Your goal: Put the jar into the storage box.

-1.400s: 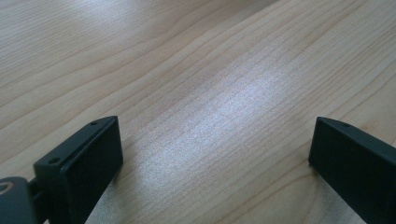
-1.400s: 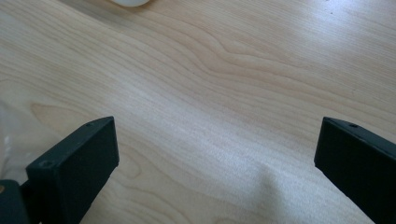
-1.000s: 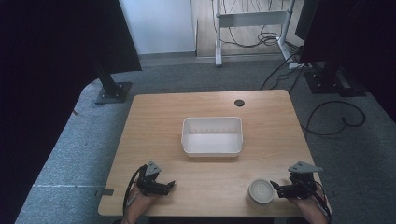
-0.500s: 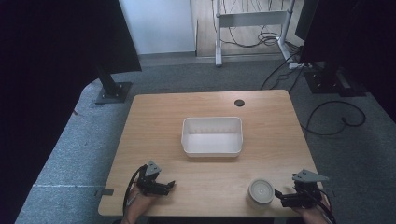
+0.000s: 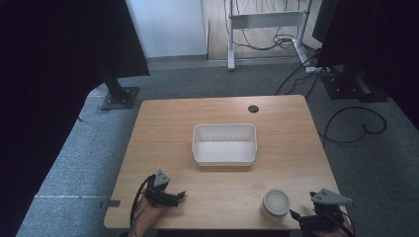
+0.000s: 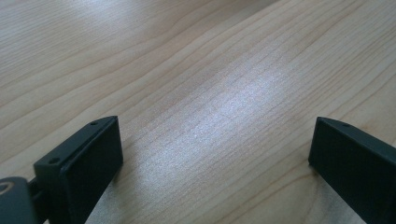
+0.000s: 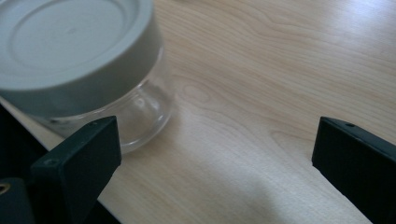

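Note:
A small clear glass jar (image 5: 275,204) with a pale grey lid stands upright near the table's front edge, right of centre. In the right gripper view the jar (image 7: 79,60) sits just ahead of the left jaw, outside the gap. My right gripper (image 5: 298,216) is at the front right corner, just right of the jar, open with bare wood between its jaws (image 7: 215,154). My left gripper (image 5: 181,196) rests low at the front left, open over bare wood (image 6: 215,140). A white rectangular bin (image 5: 225,143) sits empty at the table's centre.
The wooden table (image 5: 168,133) has a round cable hole (image 5: 253,108) at its back edge. Grey carpet surrounds it, with loose cables (image 5: 346,123) on the floor at right, a desk frame behind and a stand base (image 5: 120,97) at back left.
My right gripper has drawn back toward the front right corner, away from the jar. The jar, the bin and the left gripper have stayed put.

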Motion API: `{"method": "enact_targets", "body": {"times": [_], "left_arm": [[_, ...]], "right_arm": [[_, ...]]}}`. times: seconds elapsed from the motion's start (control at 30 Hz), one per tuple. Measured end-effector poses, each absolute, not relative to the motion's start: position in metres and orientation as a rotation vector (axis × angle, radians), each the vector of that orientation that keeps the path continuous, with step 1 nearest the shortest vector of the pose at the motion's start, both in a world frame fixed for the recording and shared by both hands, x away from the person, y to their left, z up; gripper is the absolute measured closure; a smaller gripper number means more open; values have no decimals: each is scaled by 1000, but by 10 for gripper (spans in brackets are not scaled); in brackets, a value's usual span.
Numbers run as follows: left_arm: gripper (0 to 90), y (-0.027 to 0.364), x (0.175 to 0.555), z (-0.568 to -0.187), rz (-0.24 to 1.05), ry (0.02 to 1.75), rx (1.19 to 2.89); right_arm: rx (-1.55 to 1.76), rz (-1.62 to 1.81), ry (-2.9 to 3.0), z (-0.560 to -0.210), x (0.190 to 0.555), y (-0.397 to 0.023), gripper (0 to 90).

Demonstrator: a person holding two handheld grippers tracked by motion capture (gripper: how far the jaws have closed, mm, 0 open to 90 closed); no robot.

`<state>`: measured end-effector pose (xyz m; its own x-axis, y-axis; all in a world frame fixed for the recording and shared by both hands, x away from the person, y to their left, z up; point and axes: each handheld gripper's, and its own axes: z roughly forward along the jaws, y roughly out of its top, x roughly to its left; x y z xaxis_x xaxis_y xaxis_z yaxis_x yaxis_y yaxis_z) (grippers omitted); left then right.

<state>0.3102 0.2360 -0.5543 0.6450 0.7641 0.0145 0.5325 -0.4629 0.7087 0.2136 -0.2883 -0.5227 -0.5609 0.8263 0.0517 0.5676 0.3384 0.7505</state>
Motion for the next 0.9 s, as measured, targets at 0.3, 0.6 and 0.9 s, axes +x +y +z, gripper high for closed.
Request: {"method": "enact_targets", "body": {"times": [0.3, 0.6, 0.9], "left_arm": [[26, 236, 310, -554, 435, 1003, 2178], [26, 236, 310, -554, 435, 1004, 2177], [26, 236, 310, -554, 435, 1003, 2177]], "right_arm": [[1178, 1086, 2319, -525, 204, -277, 9], [1097, 1102, 2367, -524, 202, -260, 6], [1052, 1119, 2380, -524, 207, -244, 6]]}}
